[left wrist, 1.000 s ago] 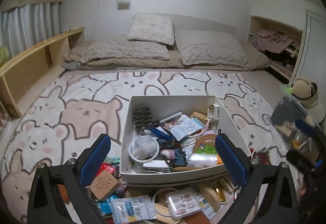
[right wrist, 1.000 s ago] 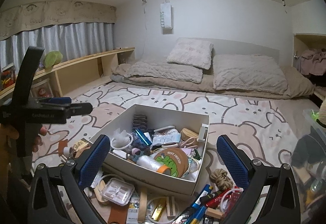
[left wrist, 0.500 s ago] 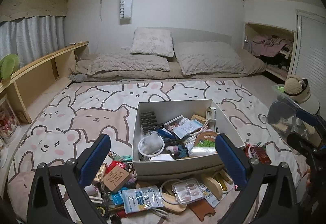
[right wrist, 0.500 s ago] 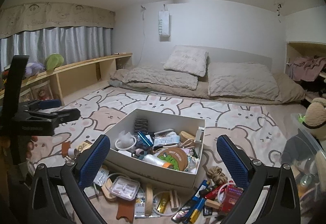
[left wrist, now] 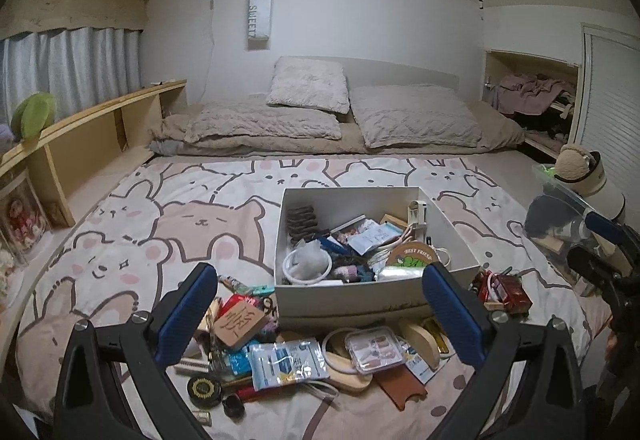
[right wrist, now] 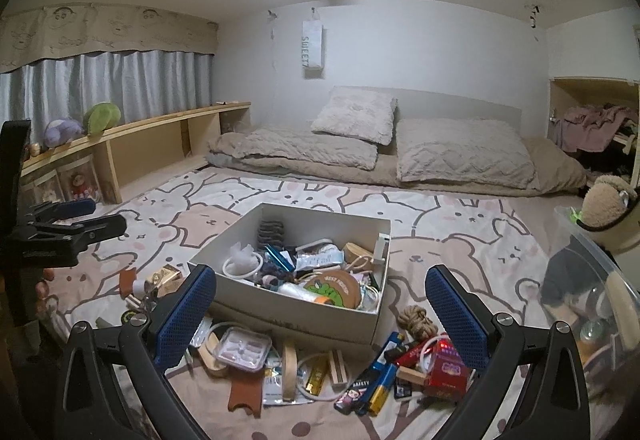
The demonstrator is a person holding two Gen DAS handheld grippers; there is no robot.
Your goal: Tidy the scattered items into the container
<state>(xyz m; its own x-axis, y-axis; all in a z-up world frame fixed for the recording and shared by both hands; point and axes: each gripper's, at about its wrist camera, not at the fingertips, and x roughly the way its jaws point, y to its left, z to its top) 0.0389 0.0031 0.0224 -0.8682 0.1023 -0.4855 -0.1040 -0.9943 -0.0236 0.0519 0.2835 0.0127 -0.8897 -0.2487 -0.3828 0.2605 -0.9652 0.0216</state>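
Hovering released, left tool [left wrist: 320, 314] and right tool [right wrist: 320, 310] flank the rectangular white cardboard box [left wrist: 360, 296].

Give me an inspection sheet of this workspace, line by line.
Surface: bear-print blanket on the floor.
Job's things: white box part filled; loose items in front of it, among them a clear case, a blue packet and a rope knot.
Clutter: clear bin at right.
Grippers: left gripper and right gripper both open, empty, above the pile.
Cables: nothing seen.
Surroundings: pillows, shelf, curtains.
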